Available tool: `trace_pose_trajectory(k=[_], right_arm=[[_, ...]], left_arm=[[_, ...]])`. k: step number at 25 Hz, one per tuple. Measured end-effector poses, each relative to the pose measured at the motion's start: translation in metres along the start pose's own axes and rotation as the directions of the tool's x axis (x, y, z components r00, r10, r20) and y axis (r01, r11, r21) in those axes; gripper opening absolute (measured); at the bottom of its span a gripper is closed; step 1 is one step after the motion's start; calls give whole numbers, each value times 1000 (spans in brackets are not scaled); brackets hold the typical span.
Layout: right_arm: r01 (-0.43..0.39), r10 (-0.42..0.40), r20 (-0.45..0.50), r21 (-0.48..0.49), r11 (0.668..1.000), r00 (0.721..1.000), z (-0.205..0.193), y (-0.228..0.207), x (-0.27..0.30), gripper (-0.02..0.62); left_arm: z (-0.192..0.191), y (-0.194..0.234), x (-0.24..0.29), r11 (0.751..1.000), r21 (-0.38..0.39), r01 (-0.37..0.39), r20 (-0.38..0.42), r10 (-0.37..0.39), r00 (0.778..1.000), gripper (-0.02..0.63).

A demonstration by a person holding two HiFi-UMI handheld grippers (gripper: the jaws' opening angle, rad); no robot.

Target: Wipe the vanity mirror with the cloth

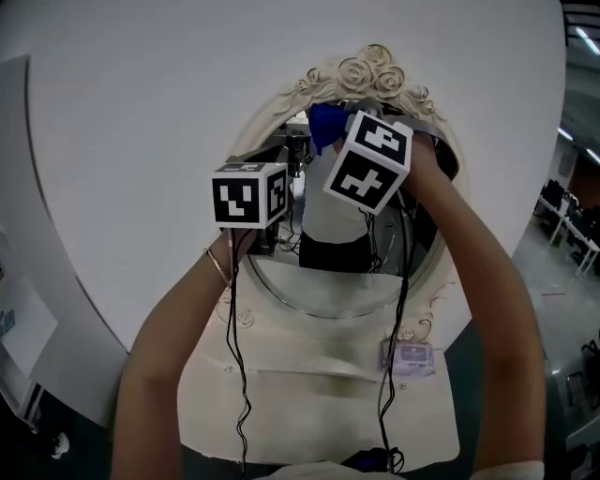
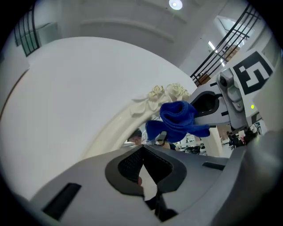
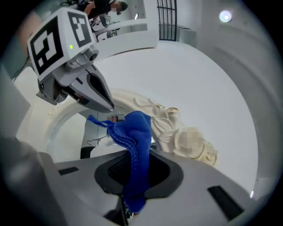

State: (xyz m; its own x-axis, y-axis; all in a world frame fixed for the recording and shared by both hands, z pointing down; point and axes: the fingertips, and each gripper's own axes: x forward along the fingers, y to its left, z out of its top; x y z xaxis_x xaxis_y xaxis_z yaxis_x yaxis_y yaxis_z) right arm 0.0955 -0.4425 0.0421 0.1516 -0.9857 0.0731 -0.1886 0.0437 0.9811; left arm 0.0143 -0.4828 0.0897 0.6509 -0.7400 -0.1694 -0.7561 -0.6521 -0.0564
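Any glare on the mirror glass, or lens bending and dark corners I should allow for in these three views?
Head view: dim and even, no glare on the vanity mirror, dark at the corners. Left gripper view: strong fisheye, black rim, a bright ceiling lamp above, the cloth sharp. Right gripper view: same fisheye, cloth sharp, a mosaic patch over the carved frame.

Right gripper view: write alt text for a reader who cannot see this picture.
The right gripper is clamped on a ribbed blue cloth, held in front of an oval vanity mirror with a cream, rose-carved frame. The left gripper sits at the upper left, its tip near the frame.
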Motion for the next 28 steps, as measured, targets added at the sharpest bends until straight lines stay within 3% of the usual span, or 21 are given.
trace_pose_trajectory(k=[4, 8, 19, 28], right_arm=[[11, -13, -55, -38, 999, 998, -6, -19, 4, 66], [14, -16, -62, -41, 999, 998, -8, -18, 9, 66], [-54, 53, -60, -19, 998, 997, -9, 28, 16, 66], [-189, 186, -65, -50, 981, 981, -24, 126, 23, 66]], left_arm=[[34, -3, 2, 999, 46, -18, 37, 16, 999, 6], [36, -5, 0, 999, 43, -12, 38, 10, 999, 6], [-28, -3, -2, 1000, 12, -13, -66, 14, 998, 6], [-113, -13, -14, 1000, -16, -1, -169, -1, 986, 6]])
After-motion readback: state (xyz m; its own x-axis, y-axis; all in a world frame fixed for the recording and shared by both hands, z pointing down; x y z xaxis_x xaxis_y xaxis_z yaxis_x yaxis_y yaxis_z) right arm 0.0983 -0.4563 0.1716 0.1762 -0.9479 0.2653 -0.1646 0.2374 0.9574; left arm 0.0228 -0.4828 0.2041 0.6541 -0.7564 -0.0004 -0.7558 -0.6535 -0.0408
